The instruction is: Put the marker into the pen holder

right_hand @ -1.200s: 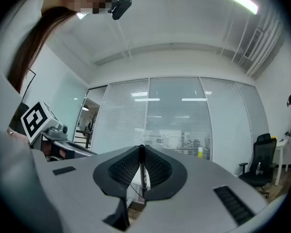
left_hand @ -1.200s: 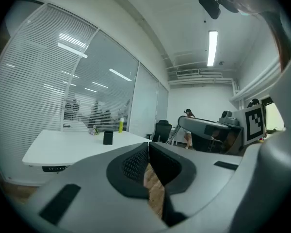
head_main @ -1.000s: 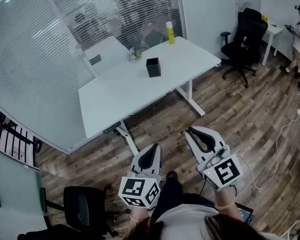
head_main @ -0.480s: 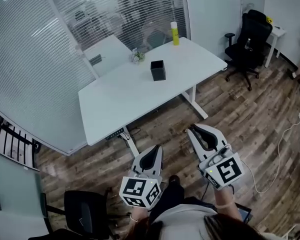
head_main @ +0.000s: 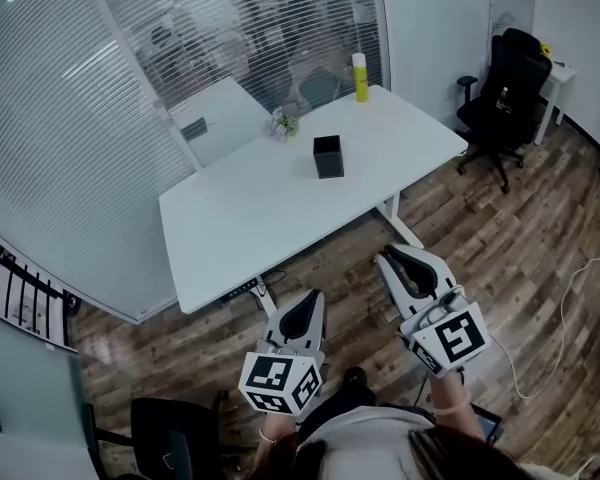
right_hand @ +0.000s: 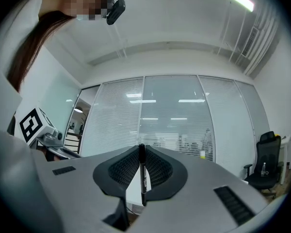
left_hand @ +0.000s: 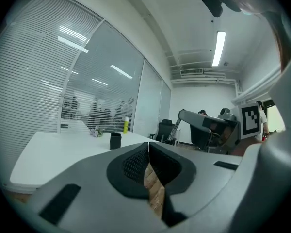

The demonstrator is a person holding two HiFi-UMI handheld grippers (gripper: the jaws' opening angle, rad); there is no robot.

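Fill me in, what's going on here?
A person holds a gripper in each hand and stands back from the white table, over the wood floor. The right gripper is shut on a black marker, clamped between its jaws. The left gripper is shut with nothing in it. The black pen holder sits on the table, well ahead of both grippers, so the marker is not yet in it.
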